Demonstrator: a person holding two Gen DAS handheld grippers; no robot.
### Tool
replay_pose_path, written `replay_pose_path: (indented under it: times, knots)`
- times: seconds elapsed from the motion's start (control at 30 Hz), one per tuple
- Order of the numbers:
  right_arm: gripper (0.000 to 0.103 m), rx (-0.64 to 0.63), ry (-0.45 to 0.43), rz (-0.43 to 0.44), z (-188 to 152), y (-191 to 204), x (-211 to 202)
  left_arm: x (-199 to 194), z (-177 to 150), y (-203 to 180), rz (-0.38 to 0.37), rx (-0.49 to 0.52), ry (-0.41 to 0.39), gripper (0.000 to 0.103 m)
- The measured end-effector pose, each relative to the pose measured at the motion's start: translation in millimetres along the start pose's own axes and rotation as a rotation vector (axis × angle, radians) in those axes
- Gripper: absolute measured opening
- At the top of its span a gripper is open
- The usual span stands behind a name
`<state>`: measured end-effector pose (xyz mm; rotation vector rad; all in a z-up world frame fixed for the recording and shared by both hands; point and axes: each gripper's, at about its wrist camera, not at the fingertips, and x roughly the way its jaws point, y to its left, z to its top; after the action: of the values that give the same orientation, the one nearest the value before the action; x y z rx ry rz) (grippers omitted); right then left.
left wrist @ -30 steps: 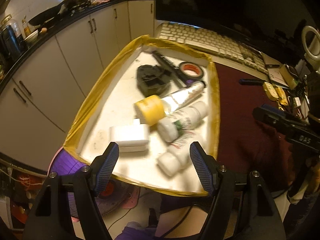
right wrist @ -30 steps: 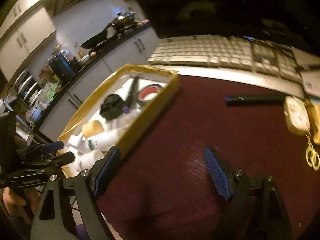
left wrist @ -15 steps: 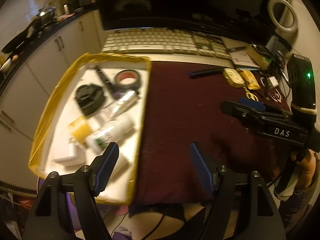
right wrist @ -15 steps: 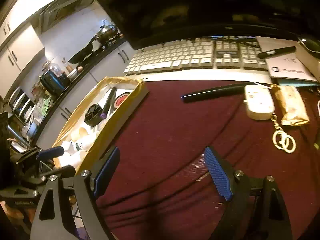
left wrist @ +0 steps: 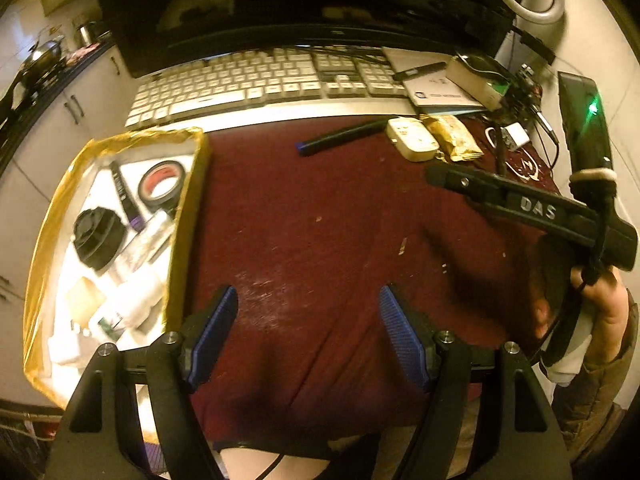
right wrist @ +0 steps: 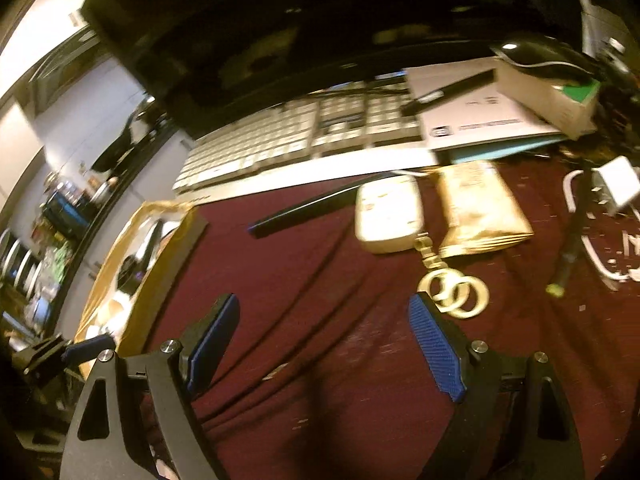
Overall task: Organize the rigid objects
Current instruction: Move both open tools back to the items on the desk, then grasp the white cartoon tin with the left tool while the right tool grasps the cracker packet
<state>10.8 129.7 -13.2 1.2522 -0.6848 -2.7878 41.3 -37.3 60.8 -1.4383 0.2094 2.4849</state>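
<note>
While over cloth (left wrist: 320, 220): both grippers agape

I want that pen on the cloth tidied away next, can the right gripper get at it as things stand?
Probably yes. The right gripper is open and empty, and the pen lies flat on bare cloth ahead of it, with only the white remote near its far end.

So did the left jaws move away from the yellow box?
Yes. The left gripper slid right: the yellow box, before straight under it, now sits left, with red cloth below.
</note>
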Motion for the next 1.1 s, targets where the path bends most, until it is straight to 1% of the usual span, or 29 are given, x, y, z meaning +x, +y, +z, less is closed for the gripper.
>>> replay_pose_path:
  times: [0.1,0.2,0.43,0.47,0.57,0.63,0.73,0.77,0.87,0.9,1.03,1.1]
  knots:
    - [0.083,0.028,-0.007,-0.026,4,-13,-1,4,4,-9,-0.007,0.02,0.007,0.073]
    - [0.083,0.044,-0.007,-0.031,7,-20,-2,8,9,-17,-0.013,0.036,0.014,0.073]
    - [0.083,0.052,-0.017,-0.066,14,-35,-3,14,25,-34,-0.046,0.064,0.014,0.073]
    - [0.083,0.049,-0.022,-0.082,17,-37,-3,15,28,-37,-0.049,0.07,0.014,0.073]
    - [0.083,0.027,-0.05,-0.186,27,-48,-8,23,33,-46,-0.054,0.086,0.026,0.073]
    - [0.083,0.012,-0.046,-0.249,36,-55,-5,28,35,-50,-0.063,0.091,0.037,0.073]
    - [0.083,0.025,-0.021,-0.288,46,-67,2,37,38,-55,-0.077,0.09,0.054,0.073]
    - [0.081,0.035,-0.016,-0.287,48,-70,4,40,39,-56,-0.079,0.09,0.06,0.073]
    - [0.066,0.048,-0.005,-0.296,58,-76,13,48,45,-58,-0.08,0.086,0.077,0.073]
    - [0.064,0.043,0.005,-0.293,60,-76,17,50,47,-59,-0.08,0.085,0.078,0.073]
    - [0.064,0.015,0.049,-0.291,65,-73,34,58,57,-58,-0.079,0.078,0.085,0.073]
    - [0.064,-0.014,0.074,-0.311,64,-70,44,65,63,-58,-0.075,0.069,0.089,0.073]
